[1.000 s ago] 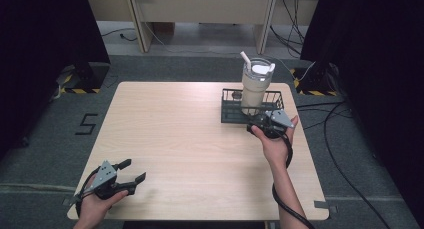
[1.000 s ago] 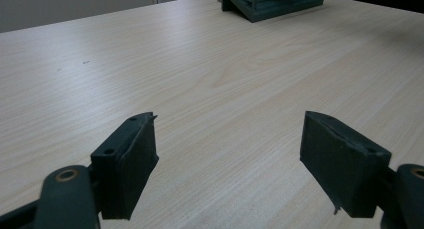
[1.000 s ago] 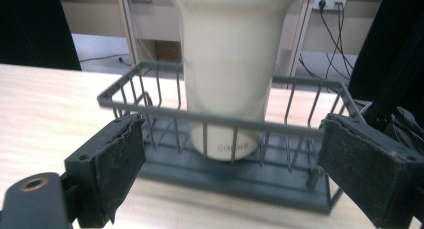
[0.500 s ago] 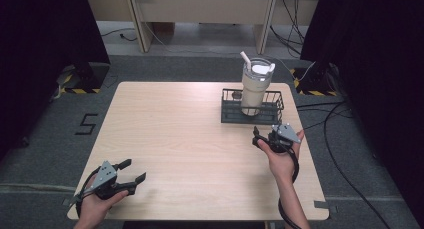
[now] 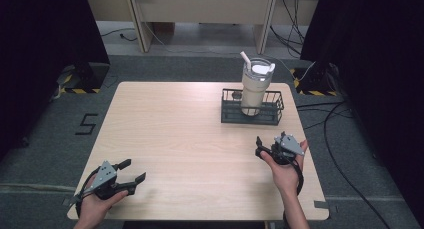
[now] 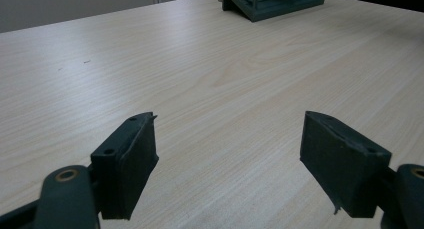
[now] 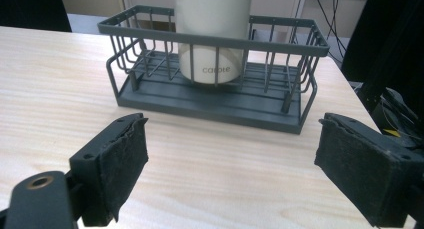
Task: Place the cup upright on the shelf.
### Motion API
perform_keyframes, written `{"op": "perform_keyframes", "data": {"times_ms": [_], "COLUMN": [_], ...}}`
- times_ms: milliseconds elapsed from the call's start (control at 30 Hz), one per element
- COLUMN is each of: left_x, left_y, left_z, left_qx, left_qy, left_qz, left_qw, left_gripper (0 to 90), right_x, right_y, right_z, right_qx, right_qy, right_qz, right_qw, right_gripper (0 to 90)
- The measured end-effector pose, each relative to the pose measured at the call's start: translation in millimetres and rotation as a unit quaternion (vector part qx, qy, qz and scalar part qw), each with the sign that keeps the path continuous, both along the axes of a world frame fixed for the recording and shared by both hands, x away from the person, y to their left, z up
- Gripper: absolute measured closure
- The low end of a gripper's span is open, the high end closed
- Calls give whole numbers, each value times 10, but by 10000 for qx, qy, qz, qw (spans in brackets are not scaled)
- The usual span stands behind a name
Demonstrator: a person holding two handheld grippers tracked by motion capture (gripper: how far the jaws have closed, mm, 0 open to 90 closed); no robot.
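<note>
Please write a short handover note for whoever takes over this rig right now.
Left hand-held gripper: open, holding nothing, low over the near left corner of the table.
Right hand-held gripper: open, holding nothing, just short of the basket.
Tumbler: upright in the basket at the far right of the table.
Done: tumbler is in the basket.
Left: nothing obvious; perhaps rest the right hand-held gripper.

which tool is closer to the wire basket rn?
The right tool, open just in front of the wire basket holding the tumbler. The left tool sits at the table's near-left corner.
</note>
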State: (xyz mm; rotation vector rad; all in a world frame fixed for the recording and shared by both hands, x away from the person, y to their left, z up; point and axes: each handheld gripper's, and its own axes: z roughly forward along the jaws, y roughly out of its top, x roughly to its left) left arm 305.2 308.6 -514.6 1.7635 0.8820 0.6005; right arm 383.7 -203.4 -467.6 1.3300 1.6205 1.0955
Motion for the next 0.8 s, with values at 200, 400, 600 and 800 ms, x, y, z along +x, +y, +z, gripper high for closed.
{"op": "perform_keyframes", "data": {"times_ms": [200,400,600,800], "left_x": [2,3,5,14], "left_y": [-4,1,-7,-31], "left_z": [-1,3,8,14], "left_qx": [8,9,-10,-58], "left_qy": [-1,-23,-34,-49], "left_qz": [-11,-6,-17,-56], "left_qw": [10000,10000,10000,10000], "left_gripper": [218,219,219,219], "right_x": [-107,-174,-205,-264], "right_y": [-6,-4,-24,-39], "right_z": [-35,-85,-99,-97], "right_qx": [9,118,156,329], "right_qy": [-36,-194,-251,-263], "right_qz": [42,33,19,-145], "right_qw": [10000,9997,9996,9990], "right_gripper": [135,149,153,158]}}
